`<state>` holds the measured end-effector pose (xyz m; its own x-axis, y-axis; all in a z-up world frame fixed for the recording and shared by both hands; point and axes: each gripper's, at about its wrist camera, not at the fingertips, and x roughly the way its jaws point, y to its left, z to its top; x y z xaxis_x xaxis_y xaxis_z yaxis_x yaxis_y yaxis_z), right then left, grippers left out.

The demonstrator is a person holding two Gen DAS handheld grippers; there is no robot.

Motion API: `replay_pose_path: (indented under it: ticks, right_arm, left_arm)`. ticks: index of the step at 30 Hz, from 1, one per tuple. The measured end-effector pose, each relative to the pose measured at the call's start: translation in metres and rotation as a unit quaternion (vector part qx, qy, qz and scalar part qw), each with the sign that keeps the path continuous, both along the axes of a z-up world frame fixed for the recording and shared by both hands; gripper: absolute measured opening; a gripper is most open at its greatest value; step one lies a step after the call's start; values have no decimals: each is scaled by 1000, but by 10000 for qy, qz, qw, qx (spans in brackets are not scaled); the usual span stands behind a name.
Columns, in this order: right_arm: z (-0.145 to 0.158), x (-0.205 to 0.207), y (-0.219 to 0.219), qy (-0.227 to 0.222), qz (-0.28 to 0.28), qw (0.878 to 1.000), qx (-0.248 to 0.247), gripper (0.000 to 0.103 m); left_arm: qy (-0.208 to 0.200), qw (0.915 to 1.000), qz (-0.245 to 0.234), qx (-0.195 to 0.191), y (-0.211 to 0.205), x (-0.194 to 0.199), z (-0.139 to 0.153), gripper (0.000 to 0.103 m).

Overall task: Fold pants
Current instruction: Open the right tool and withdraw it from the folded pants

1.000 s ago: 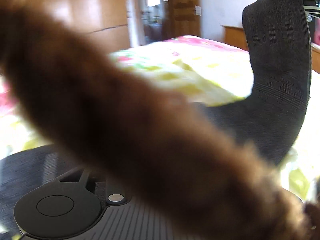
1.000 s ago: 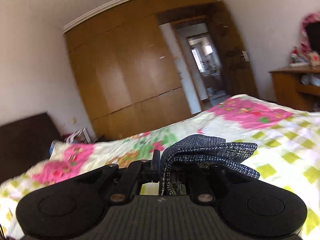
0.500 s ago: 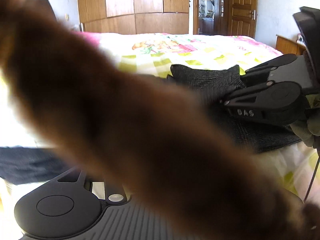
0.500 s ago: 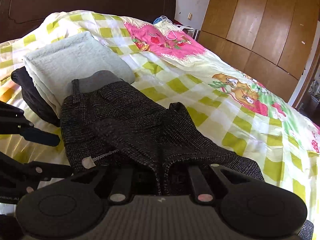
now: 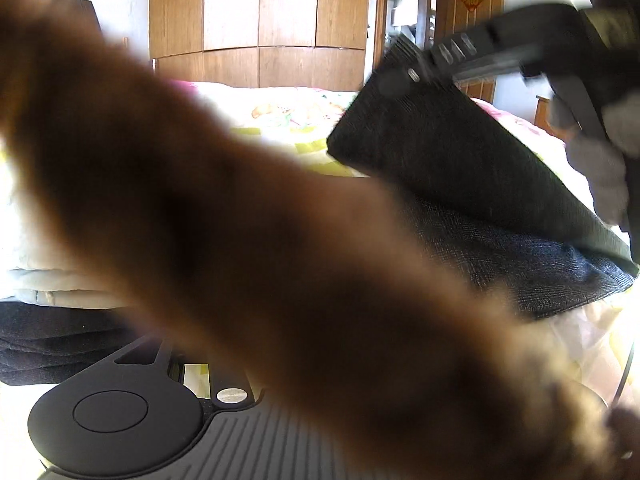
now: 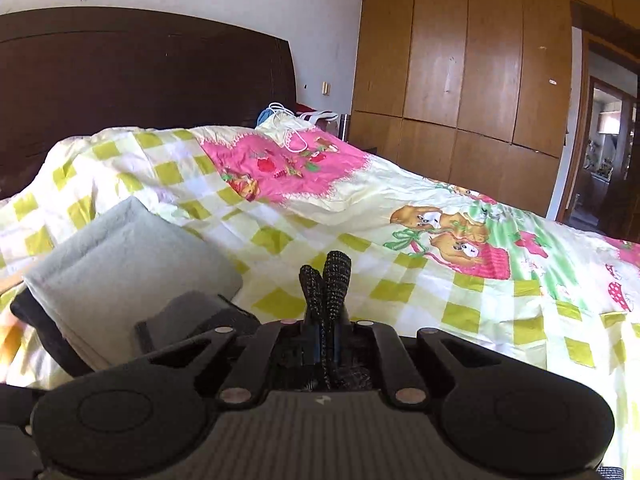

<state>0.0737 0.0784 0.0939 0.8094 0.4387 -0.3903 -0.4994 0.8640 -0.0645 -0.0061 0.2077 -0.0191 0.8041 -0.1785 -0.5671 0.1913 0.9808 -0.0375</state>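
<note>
The dark grey woven pants (image 5: 460, 168) lie partly on the bed, with one folded part lifted off the rest. My right gripper (image 6: 325, 344) is shut on an edge of the pants (image 6: 332, 280), which sticks up between its fingers. In the left wrist view the right gripper (image 5: 404, 76) holds that lifted part up at the upper right. A blurred brown furry sleeve (image 5: 240, 248) crosses the left wrist view and hides the left gripper's fingers.
The bed has a yellow-green checked sheet with pink cartoon patches (image 6: 420, 280). A folded light grey garment (image 6: 120, 264) lies on a dark one at the left, near the dark headboard (image 6: 140, 80). Wooden wardrobes (image 6: 460, 60) and a doorway stand behind.
My right gripper has lifted the held part of the pants and tilted up, so its view now looks across the bed. The left wrist view stays blocked by the brown sleeve.
</note>
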Motion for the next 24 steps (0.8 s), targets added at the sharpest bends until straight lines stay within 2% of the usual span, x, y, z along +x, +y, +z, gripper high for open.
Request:
replay_pose_path:
  ticks: [2,4,6,9,12,15,19,20,22,24]
  right_arm:
    - [9,-3,10,-296,32,9995,114,22]
    - [8,-4,31,-373,347,9987,-15,22]
    - [-4,-3,54,-304,693,9969,-227,22]
    - [-26,-2,85,-512,896,9927,-623,22]
    - [-44,2,103,-294,1105,9893,-906,23]
    - [-55,-5,111,-263,1430,9818,-1221,23]
    - [-42,-7,91,31,1437,9874,-668,30]
    - [-36,-6,82,98,1462,9882,-438,32]
    - [-26,-3,70,178,1599,9870,21,47]
    - [-18,-1,72,159,1546,9878,127,48]
  left_arm:
    - [-14,10000,-13,-68,3,0,-1,47]
    - [3,9999,-15,-136,5,2,-3,47]
    - [-2,9999,-4,-161,5,2,-4,47]
    - [31,9997,48,-247,10,-2,-5,47]
    - [82,9995,108,-294,11,-5,-7,47]
    - [116,9994,111,-320,11,-7,-7,47]
    - [80,9996,104,-249,10,-13,-5,47]
    - [70,9996,112,-239,10,-16,-3,47]
    - [57,9996,131,-243,11,-20,0,47]
    - [72,9995,164,-255,10,-23,5,47]
